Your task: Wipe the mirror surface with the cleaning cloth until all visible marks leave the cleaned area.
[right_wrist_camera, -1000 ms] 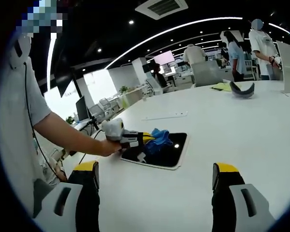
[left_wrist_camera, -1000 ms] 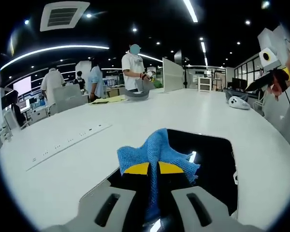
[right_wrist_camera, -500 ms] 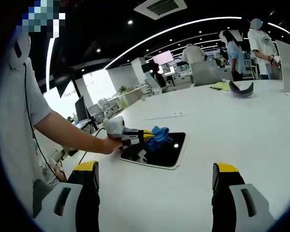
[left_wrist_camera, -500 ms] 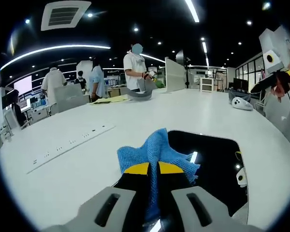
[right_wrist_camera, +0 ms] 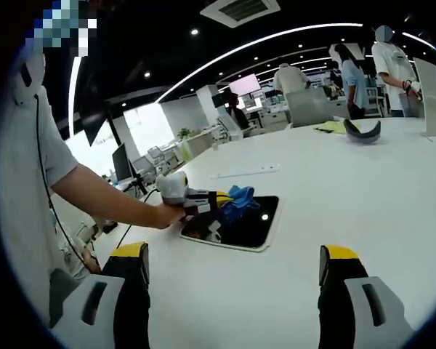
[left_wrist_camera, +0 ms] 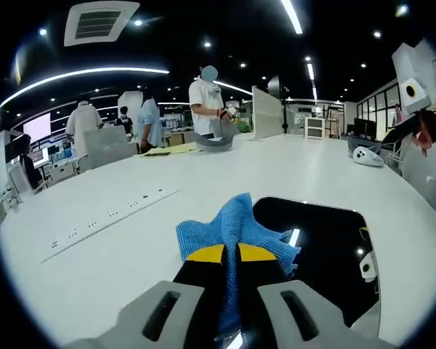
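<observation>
Left claw point(left_wrist_camera: 230, 254) clamped on blue cloth point(left_wrist_camera: 236, 227), pressed at mirror point(left_wrist_camera: 325, 254) near edge for wiping. Right claw point(right_wrist_camera: 232, 273) wide, empty, parked over table point(right_wrist_camera: 363, 189), keeping the workspace in frame.

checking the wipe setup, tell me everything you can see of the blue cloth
The cleaning cloth is bright blue with a woven, textured look, bunched into a peaked wad. The left gripper is shut on it between its yellow-tipped jaws. It sits at the near edge of the dark mirror on the white table. In the right gripper view it shows as a small blue clump over the mirror.
</observation>
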A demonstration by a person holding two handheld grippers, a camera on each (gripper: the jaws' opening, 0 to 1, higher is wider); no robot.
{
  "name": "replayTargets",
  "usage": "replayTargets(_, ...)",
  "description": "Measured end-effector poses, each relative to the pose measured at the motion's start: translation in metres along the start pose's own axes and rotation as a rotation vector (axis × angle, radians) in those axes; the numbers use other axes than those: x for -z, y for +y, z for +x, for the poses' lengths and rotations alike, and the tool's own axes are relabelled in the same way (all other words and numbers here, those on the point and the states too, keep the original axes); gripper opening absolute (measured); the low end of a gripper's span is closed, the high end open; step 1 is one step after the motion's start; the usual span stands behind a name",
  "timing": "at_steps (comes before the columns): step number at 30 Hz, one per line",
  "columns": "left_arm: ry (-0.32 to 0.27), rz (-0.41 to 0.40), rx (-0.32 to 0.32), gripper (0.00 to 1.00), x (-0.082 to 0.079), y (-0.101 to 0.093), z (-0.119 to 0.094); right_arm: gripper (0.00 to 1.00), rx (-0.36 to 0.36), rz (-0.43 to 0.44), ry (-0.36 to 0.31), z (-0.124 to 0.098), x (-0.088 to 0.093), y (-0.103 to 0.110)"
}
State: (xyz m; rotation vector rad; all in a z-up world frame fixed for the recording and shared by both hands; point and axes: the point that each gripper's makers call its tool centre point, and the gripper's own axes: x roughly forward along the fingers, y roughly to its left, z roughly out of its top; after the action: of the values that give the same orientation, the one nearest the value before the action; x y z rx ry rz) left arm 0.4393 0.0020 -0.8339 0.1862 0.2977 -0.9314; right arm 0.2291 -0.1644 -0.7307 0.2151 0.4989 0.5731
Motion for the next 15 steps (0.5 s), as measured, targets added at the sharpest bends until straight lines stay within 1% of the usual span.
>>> replayTargets(15,-0.001,-0.004,-0.009,0.03,-0.0001,0.0017,-0.0005,0.97,0.001,-0.001,0.001,-0.0001,-0.0002,0.0012)
